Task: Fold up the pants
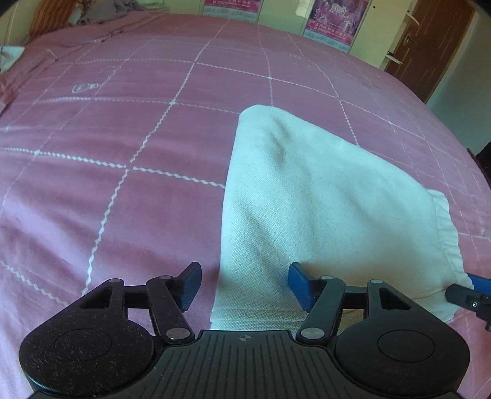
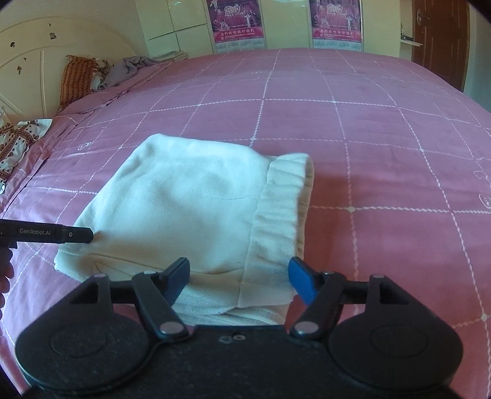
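The white pants lie folded into a compact bundle on the pink bed. In the right wrist view the pants show their ribbed waistband on the right side. My left gripper is open, its jaws straddling the near left edge of the bundle. My right gripper is open over the near edge by the waistband. The right gripper also shows at the far right of the left wrist view, and the left gripper at the left of the right wrist view, touching the pants' left edge.
A checked pink bedspread covers the bed. Pillows and a grey cloth lie by the headboard. Calendars hang on the far wall. A brown door stands at right.
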`<state>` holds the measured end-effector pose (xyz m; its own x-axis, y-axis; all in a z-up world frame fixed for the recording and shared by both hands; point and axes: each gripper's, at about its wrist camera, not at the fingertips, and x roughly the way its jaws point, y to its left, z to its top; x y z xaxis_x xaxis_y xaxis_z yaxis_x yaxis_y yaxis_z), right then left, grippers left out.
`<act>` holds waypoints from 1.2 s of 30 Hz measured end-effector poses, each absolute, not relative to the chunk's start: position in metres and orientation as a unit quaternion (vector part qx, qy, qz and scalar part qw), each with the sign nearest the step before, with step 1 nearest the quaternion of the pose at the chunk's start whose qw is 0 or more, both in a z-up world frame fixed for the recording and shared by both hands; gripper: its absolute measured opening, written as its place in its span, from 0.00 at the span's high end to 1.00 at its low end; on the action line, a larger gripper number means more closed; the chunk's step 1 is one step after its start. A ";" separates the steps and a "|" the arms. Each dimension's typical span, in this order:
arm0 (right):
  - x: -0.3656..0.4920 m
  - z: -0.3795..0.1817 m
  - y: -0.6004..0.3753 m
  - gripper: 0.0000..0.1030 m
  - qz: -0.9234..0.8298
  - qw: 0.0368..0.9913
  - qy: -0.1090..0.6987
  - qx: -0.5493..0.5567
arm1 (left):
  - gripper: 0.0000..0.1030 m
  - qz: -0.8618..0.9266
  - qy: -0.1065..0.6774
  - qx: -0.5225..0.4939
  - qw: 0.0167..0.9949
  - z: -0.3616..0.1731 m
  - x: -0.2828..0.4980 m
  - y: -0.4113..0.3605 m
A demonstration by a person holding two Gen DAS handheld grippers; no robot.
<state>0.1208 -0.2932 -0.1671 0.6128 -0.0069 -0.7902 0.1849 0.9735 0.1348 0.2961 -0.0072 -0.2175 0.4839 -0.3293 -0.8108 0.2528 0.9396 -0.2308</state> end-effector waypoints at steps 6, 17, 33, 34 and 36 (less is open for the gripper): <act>0.122 -0.179 -0.317 0.26 -0.060 0.871 0.459 0.165 | 0.28 -0.190 0.510 -0.094 0.833 -0.230 0.315 0.007; 0.124 -0.202 -0.352 0.33 -0.020 0.827 0.472 0.306 | 0.54 -0.252 0.556 -0.167 0.774 -0.246 0.342 0.004; 0.147 -0.228 -0.371 0.58 -0.014 0.808 0.439 0.393 | 0.65 -0.269 0.519 -0.160 0.795 -0.233 0.322 -0.005; 0.145 -0.220 -0.366 0.59 -0.009 0.818 0.437 0.374 | 0.67 -0.274 0.516 -0.171 0.794 -0.230 0.322 0.000; 0.142 -0.211 -0.362 0.59 0.004 0.828 0.425 0.366 | 0.68 -0.271 0.523 -0.189 0.786 -0.234 0.327 0.005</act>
<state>0.1417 -0.3625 -0.2108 0.6383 0.3187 -0.7007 0.3039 0.7320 0.6098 0.3271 0.0045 -0.2338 0.3056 -0.6232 -0.7199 0.2276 0.7819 -0.5803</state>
